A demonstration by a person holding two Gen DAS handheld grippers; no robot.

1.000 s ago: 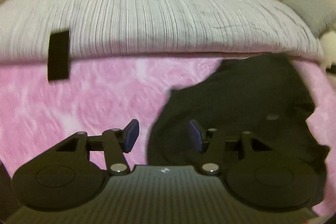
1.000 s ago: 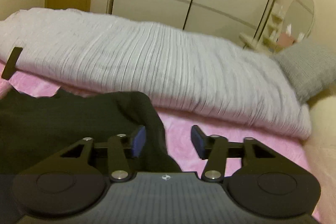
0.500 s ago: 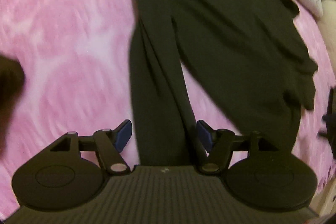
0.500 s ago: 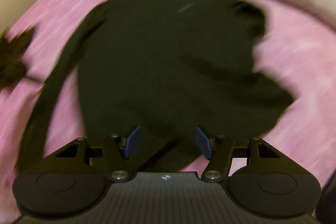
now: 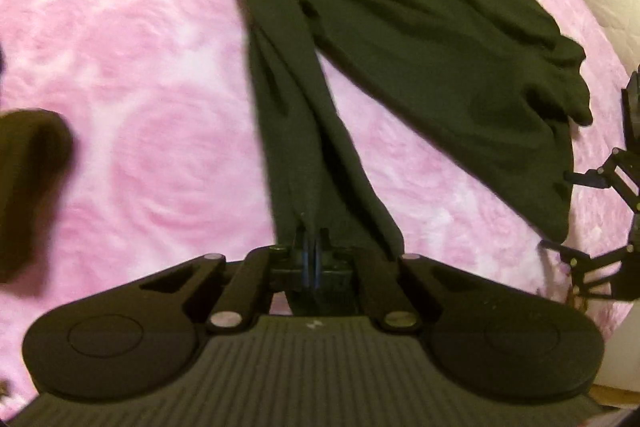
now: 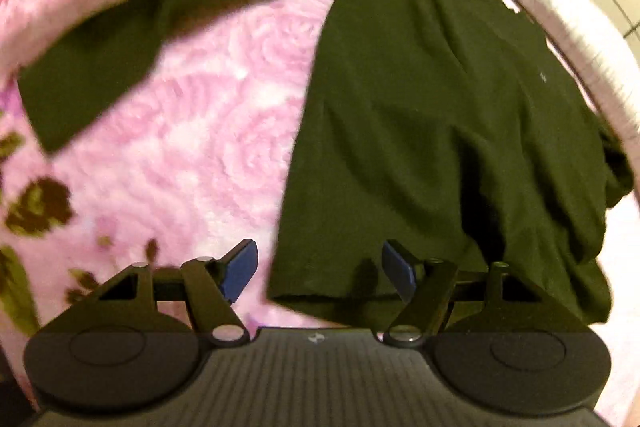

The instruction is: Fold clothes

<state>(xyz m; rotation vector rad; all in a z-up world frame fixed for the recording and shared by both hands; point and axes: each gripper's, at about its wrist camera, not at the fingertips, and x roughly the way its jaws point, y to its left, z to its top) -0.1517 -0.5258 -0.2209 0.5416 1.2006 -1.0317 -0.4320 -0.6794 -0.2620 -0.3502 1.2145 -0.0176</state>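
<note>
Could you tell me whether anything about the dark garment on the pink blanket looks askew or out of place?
Yes. The dark long-sleeved top lies crookedly on the pink blanket: its far side is bunched into wrinkles, while the other sleeve stretches out straight, pinched at its end by the left gripper.

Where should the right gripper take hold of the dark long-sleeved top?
Probably the hem corner of the dark top, approached from above. It lies flat on the pink blanket, right between the opening pads of the right gripper. The left gripper already pinches the sleeve.
</note>
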